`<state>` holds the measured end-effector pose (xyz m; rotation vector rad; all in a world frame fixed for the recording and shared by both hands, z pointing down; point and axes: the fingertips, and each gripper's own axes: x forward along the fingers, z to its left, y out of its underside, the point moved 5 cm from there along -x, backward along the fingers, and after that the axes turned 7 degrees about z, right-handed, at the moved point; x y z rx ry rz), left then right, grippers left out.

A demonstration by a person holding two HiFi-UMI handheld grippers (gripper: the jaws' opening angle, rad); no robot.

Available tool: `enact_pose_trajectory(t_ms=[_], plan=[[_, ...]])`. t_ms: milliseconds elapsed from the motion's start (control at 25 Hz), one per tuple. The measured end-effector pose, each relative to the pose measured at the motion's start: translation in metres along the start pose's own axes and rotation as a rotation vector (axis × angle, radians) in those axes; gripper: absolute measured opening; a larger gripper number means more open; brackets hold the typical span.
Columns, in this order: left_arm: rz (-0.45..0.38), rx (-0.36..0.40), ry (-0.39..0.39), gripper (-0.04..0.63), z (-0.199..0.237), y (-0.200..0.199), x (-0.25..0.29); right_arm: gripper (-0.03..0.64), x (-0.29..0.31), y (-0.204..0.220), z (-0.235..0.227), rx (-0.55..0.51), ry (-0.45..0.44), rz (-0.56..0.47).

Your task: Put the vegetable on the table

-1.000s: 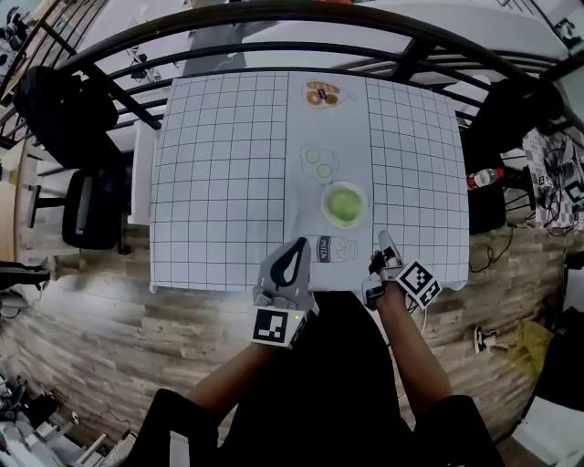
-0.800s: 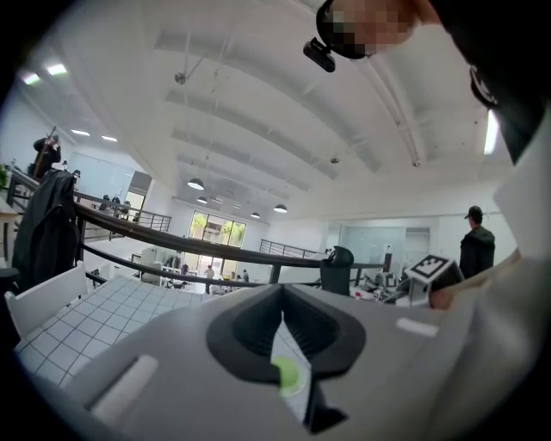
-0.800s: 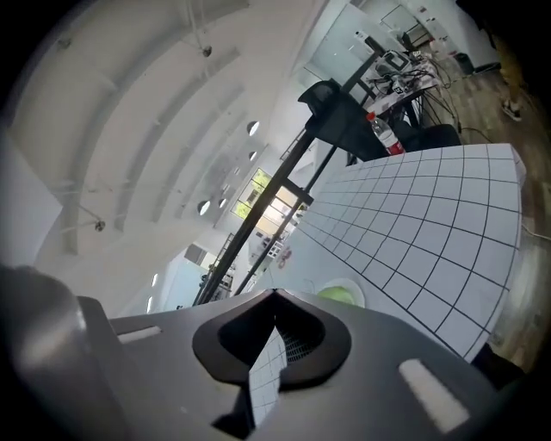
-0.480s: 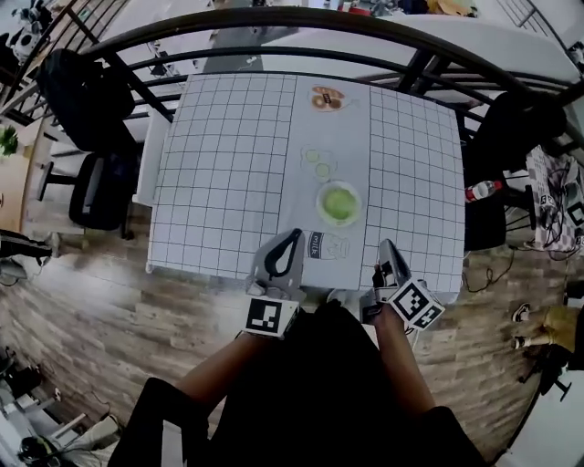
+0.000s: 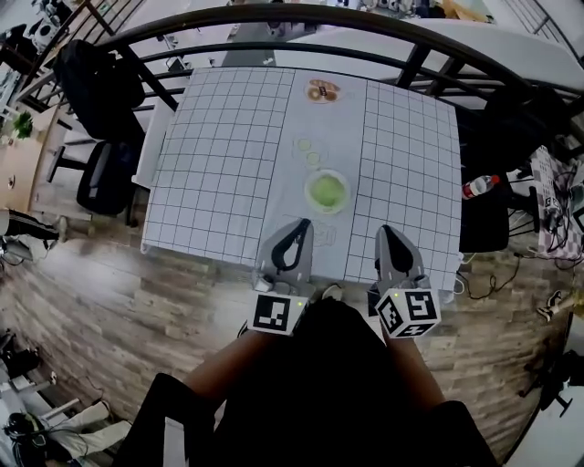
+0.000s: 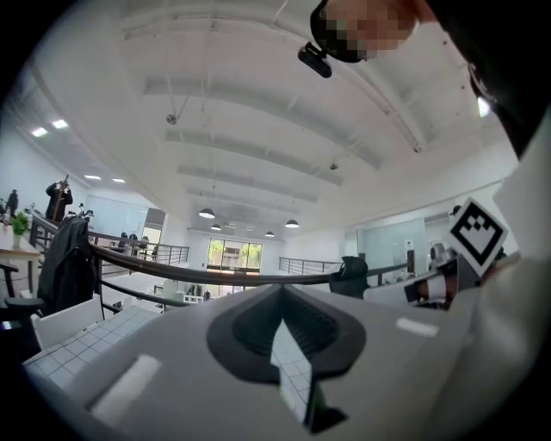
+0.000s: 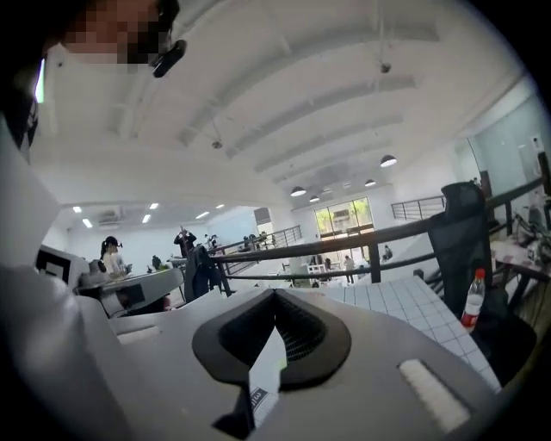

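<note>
A round green vegetable (image 5: 326, 191) lies in a white bowl (image 5: 341, 204) near the middle of the grid-patterned table (image 5: 219, 164). Both grippers hover side by side at the table's near edge, short of the bowl. My left gripper (image 5: 294, 228) is shut with nothing in it, and its tips meet in the left gripper view (image 6: 281, 295). My right gripper (image 5: 388, 233) is also shut and empty, its tips joined in the right gripper view (image 7: 275, 297). The vegetable does not show in either gripper view.
Cucumber slices (image 5: 307, 150) and a plate of pastries (image 5: 322, 91) lie farther back. A milk carton (image 5: 323, 235) lies between the grippers. A black railing (image 5: 274, 18) curves behind the table. Chairs (image 5: 105, 173) stand left, a bottle (image 5: 474, 187) right.
Both grippers have drawn back toward the near table edge and now sit level with each other. The head view has shifted, so the table appears farther away.
</note>
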<state>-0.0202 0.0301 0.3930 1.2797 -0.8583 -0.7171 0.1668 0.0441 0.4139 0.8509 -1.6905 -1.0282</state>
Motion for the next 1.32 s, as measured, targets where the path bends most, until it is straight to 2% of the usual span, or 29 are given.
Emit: enact_pose_trajectory(t_ms=[160,280,600,1120,1320], plan=[[-0.046,0.015,-0.008,0.008,-0.025,-0.006,-0.011,-0.002,-0.016,-0.003,0.006,-0.034,-0.022,-0.048],[-0.043,0.028,-0.022,0.008,-0.039,-0.006,-0.017,-0.002,-0.025,-0.004,0.011,-0.073,-0.032,-0.075],[-0.041,0.049,-0.043,0.008,-0.062,-0.005,-0.02,-0.003,-0.04,0.011,0.022,-0.158,-0.073,-0.061],[-0.03,0.065,-0.003,0.008,-0.093,0.001,-0.015,-0.003,-0.062,0.011,-0.001,-0.132,-0.029,-0.093],[-0.034,0.065,0.013,0.008,-0.097,-0.016,-0.028,-0.003,-0.078,-0.001,0.011,-0.126,-0.022,-0.093]])
